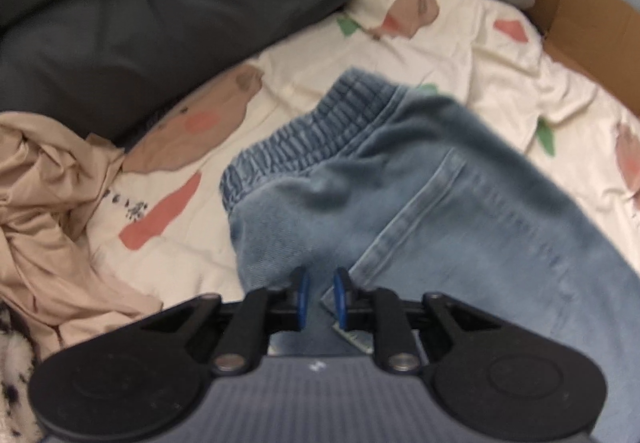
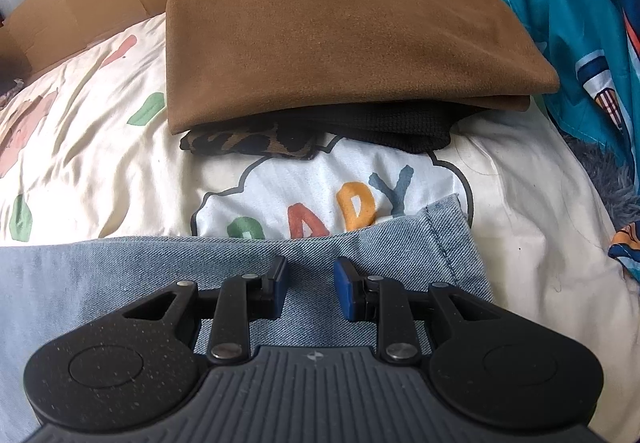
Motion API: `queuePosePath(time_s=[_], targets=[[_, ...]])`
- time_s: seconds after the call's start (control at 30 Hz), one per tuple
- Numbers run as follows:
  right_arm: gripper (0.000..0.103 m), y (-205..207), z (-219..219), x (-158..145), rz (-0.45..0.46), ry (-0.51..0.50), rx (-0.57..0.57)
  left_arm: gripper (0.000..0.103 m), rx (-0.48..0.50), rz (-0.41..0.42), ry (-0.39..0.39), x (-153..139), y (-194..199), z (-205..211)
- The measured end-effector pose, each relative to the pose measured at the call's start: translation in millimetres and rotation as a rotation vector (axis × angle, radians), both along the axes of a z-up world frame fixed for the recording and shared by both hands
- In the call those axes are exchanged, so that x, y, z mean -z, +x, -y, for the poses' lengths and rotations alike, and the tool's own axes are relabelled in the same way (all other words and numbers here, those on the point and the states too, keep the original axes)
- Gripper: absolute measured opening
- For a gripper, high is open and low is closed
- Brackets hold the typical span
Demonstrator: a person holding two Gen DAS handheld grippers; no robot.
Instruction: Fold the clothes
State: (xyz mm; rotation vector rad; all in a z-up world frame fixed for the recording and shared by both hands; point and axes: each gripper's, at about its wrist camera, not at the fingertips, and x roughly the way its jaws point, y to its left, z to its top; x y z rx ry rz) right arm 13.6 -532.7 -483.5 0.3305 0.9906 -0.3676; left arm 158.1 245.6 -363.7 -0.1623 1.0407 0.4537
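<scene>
Jeans [image 1: 440, 195] lie on the bed sheet [image 1: 300, 55], light denim. In the left view the ribbed elastic waistband points up-left and the leg runs down-right. Left gripper [image 1: 320, 293]: jaws nearly closed w/ a denim fold between the pads; pinch can't be told. Right gripper [image 2: 311, 285]: jaws part open over the hemmed leg end, gripping nothing. Brown folded stack [image 2: 340, 23] just beyond, beige cloth [image 1: 44, 203] at left; bare sheet between.

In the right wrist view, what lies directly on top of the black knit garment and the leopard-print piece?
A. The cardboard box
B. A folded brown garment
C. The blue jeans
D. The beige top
B: the folded brown garment sits on the black knit garment and the leopard-print piece; the jeans lie nearer, apart from that stack.
</scene>
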Motion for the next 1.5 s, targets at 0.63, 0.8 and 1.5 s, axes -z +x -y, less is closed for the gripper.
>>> queuePosePath(time_s=[0.63,0.8,1.5], targets=[[0.033,8,-10,4,0.009,-0.02,0.004,0.011,-0.05,0.124,0.065,-4,-19,6],[0.033,19,-10,4,-0.022,-0.015,-0.003,0.018,-0.023,0.149,0.12,-10,-9,5],[0.064,-10,-7,-25,-0.032,-0.013,-0.051,0.057,0.08,0.147,0.166,-29,-4,62]])
